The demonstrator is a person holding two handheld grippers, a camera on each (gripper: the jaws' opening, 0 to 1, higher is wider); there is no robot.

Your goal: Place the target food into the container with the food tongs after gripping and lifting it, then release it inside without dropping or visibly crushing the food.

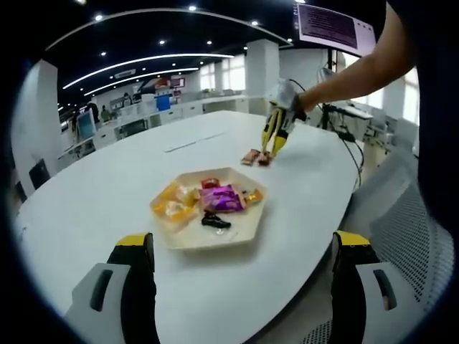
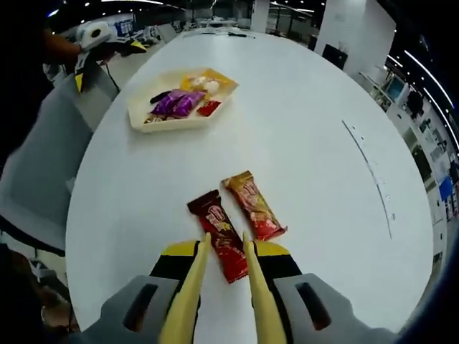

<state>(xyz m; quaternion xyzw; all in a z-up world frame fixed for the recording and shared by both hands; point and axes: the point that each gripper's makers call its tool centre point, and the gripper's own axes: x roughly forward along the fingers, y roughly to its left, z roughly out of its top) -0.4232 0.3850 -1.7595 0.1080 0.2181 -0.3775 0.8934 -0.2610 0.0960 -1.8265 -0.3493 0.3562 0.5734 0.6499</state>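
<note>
Two wrapped snack bars lie side by side on the white table: a dark red bar (image 2: 222, 240) and an orange-red bar (image 2: 253, 205). My right gripper (image 2: 226, 252) is shut on yellow food tongs (image 2: 188, 294), whose two tips straddle the near end of the dark red bar, down at the table. The left gripper view shows that gripper (image 1: 281, 118) and the tongs (image 1: 274, 136) over the bars (image 1: 257, 157), held by a person's arm. The beige hexagonal tray (image 1: 215, 242) (image 2: 140, 115) holds several wrapped snacks. My left gripper (image 1: 244, 247) stands wide open near the tray, holding nothing.
The table's rounded edge (image 2: 79, 201) runs close to the bars, with a grey mesh chair (image 1: 409, 229) beside it. A thin line (image 2: 369, 172) marks the tabletop on the far side. Desks and monitors fill the office behind.
</note>
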